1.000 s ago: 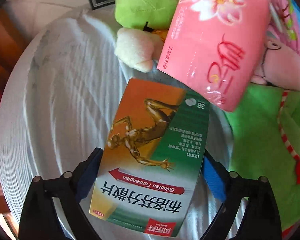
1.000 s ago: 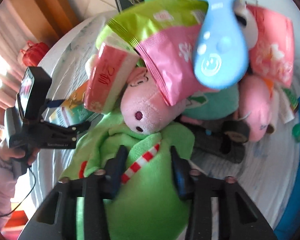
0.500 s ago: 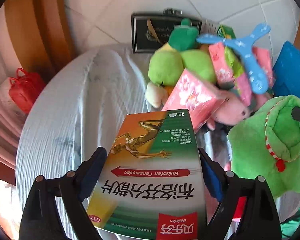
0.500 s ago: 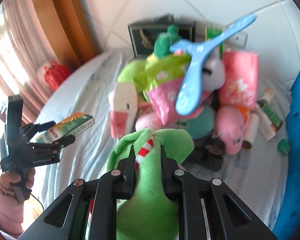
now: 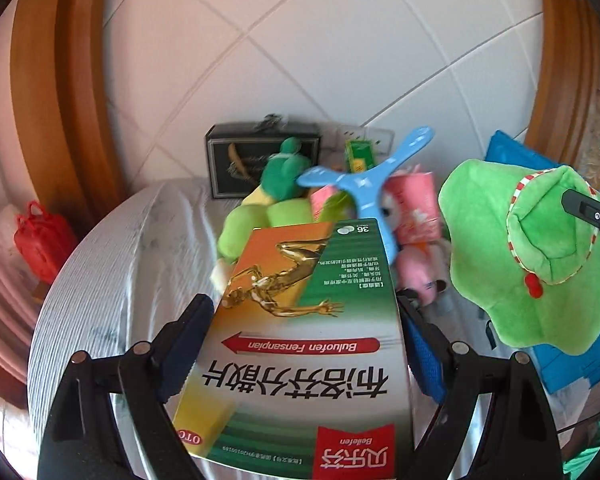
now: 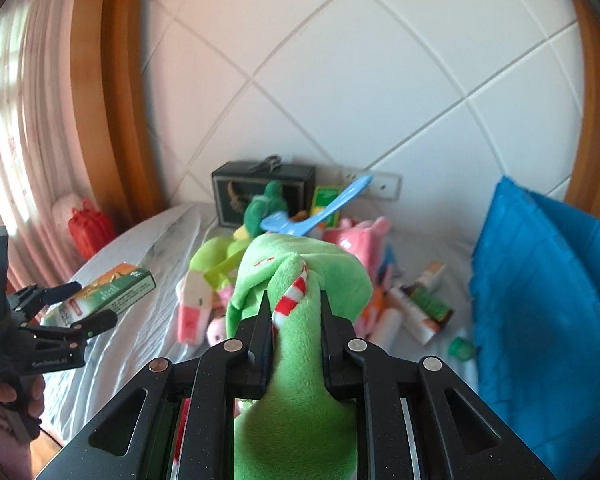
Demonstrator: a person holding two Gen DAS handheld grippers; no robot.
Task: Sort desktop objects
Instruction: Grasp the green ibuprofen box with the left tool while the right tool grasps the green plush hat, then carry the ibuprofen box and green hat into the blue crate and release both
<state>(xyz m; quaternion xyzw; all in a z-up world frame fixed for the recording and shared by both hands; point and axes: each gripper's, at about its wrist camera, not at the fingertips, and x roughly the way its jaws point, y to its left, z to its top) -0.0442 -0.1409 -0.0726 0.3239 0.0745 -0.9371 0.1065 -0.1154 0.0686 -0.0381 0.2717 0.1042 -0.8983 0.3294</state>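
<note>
Left gripper (image 5: 304,344): closed on a medicine box (image 5: 300,344), held above the surface (image 5: 112,280). Right gripper (image 6: 294,320): clamped on a green plush toy (image 6: 300,280), also lifted. Remaining on the surface: a heap of plush toys, pink packets (image 5: 414,208), a blue three-armed toy (image 5: 364,184), tubes (image 6: 416,312). Blue bin (image 6: 548,304) stands at right. Sorting appears barely begun; most items are unplaced.
</note>
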